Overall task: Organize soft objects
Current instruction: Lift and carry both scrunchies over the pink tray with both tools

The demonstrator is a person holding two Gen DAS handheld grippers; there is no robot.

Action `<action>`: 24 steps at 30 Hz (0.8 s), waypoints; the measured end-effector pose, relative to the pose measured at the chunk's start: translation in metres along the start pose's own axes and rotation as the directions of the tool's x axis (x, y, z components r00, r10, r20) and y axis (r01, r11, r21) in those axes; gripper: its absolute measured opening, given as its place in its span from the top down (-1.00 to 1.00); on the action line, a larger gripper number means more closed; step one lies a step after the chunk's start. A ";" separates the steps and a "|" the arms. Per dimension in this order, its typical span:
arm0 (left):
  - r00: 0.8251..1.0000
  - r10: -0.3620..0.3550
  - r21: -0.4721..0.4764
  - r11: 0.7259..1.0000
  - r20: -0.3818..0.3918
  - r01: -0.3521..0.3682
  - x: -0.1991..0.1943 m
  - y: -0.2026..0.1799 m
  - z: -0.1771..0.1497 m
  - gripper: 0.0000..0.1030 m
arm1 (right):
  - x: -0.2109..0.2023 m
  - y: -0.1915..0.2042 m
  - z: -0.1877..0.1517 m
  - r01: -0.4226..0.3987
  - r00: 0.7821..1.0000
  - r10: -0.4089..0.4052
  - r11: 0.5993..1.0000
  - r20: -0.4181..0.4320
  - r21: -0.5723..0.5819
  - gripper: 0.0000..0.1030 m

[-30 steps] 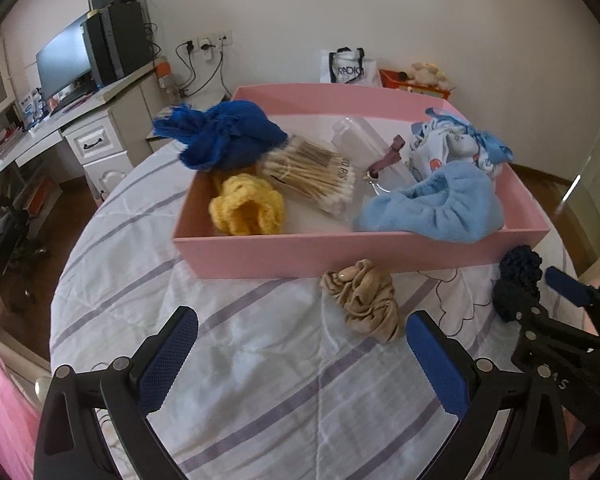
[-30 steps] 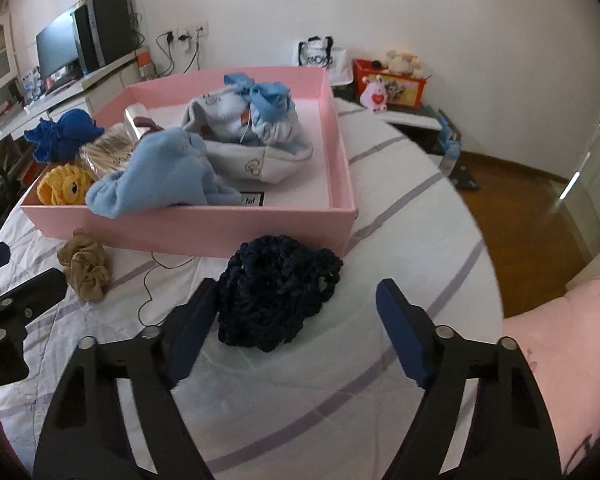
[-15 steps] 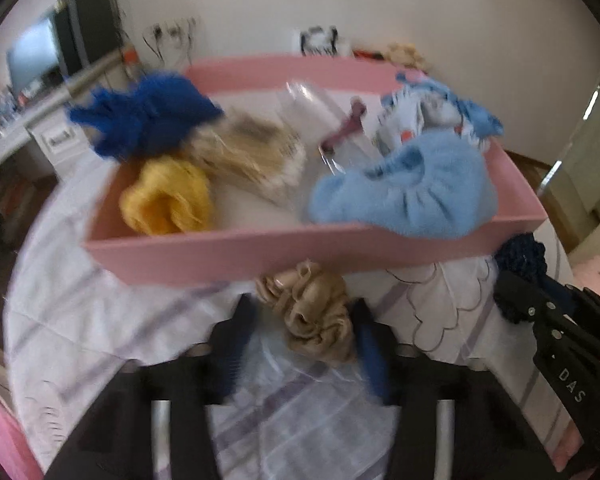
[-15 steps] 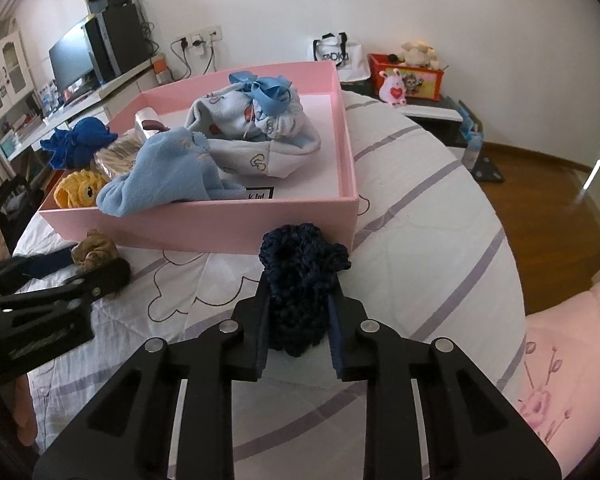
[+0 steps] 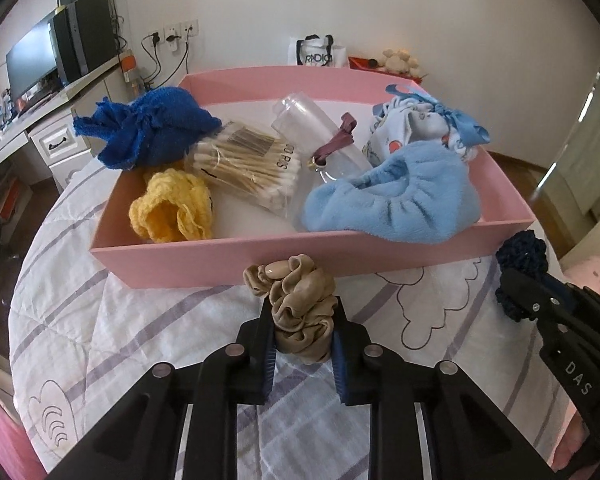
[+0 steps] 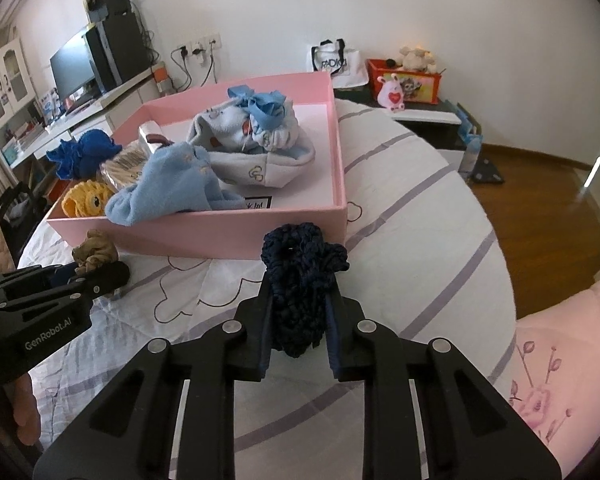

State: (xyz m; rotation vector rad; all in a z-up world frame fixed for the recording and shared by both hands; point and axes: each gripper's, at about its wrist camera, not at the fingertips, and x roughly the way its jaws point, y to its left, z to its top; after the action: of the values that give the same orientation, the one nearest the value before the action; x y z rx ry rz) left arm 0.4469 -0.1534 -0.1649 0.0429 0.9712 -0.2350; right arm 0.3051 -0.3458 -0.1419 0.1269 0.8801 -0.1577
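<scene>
My left gripper point(image 5: 302, 312) is shut on a beige scrunchie point(image 5: 298, 304), just in front of the pink box's point(image 5: 260, 260) near wall. My right gripper point(image 6: 298, 304) is shut on a dark navy knitted scrunchie point(image 6: 300, 276) near the box's point(image 6: 228, 232) front right corner. In the box lie a yellow knitted scrunchie point(image 5: 172, 212), a royal blue cloth point(image 5: 152, 132), a light blue fleece cap point(image 5: 404, 200) and a patterned baby hat with a blue bow point(image 6: 256, 136). The navy scrunchie also shows in the left wrist view point(image 5: 524, 256).
The box also holds a pack of cotton swabs point(image 5: 248, 164) and a clear plastic bottle point(image 5: 316, 128). It stands on a round table with a white striped quilted cloth point(image 5: 120, 332). A desk with a monitor point(image 5: 32, 64) is at the far left.
Both grippers moved forward and closed: the left onto the beige scrunchie, the right onto the navy scrunchie. Both were open a second ago.
</scene>
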 end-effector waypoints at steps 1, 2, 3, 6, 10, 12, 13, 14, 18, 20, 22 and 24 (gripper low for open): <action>1.000 -0.001 -0.001 1.000 0.004 0.001 -0.003 0.000 0.000 0.62 | -0.003 0.000 0.000 0.001 1.000 -0.001 1.000 0.006 0.001 0.62; 1.000 -0.001 -0.001 1.000 0.008 0.001 -0.005 0.000 -0.001 0.62 | -0.006 0.000 0.000 0.002 1.000 -0.002 1.000 0.011 0.001 0.62; 1.000 -0.002 -0.001 1.000 0.012 0.002 -0.008 -0.001 -0.002 0.62 | -0.009 0.001 0.000 0.002 1.000 -0.002 1.000 0.018 0.000 0.62; 1.000 -0.002 -0.001 1.000 0.025 0.002 -0.018 0.000 -0.004 0.62 | -0.019 0.003 0.000 0.003 0.999 -0.003 1.000 0.034 -0.001 0.62; 0.999 -0.002 -0.002 1.000 0.052 0.002 -0.038 0.000 -0.009 0.62 | -0.034 0.008 -0.002 0.003 0.999 -0.003 1.000 0.053 -0.004 0.62; 0.998 0.000 -0.005 1.000 0.066 0.001 -0.050 0.003 -0.012 0.62 | -0.043 0.013 -0.003 0.005 0.998 -0.004 1.000 0.068 -0.010 0.62; 0.997 0.001 -0.006 1.000 0.074 0.000 -0.056 0.004 -0.014 0.62 | -0.047 0.014 -0.004 0.004 0.997 -0.003 1.000 0.074 -0.013 0.62; 0.996 0.002 -0.007 1.000 0.085 -0.002 -0.064 0.006 -0.017 0.62 | -0.051 0.016 -0.005 0.003 0.997 -0.002 1.000 0.081 -0.015 0.63; 0.994 0.001 -0.014 1.000 0.113 0.001 -0.089 0.009 -0.027 0.62 | -0.073 0.025 -0.008 0.002 0.993 0.002 1.000 0.118 -0.028 0.64; 0.991 0.005 -0.020 1.000 0.131 -0.003 -0.105 0.010 -0.032 0.62 | -0.083 0.031 -0.010 0.000 0.991 0.005 0.999 0.134 -0.036 0.64; 0.989 0.010 -0.024 1.000 0.150 -0.006 -0.118 0.012 -0.036 0.62 | -0.094 0.037 -0.012 0.002 0.989 0.005 0.999 0.151 -0.045 0.64; 0.985 0.011 -0.028 1.000 0.175 -0.006 -0.137 0.013 -0.043 0.62 | -0.106 0.042 -0.014 -0.003 0.986 0.012 0.999 0.169 -0.053 0.64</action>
State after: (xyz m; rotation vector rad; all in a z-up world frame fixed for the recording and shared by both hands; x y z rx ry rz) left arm 0.3406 -0.1104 -0.0775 0.0013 0.7988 -0.2134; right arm 0.2360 -0.2937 -0.0667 0.0664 0.7140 -0.1361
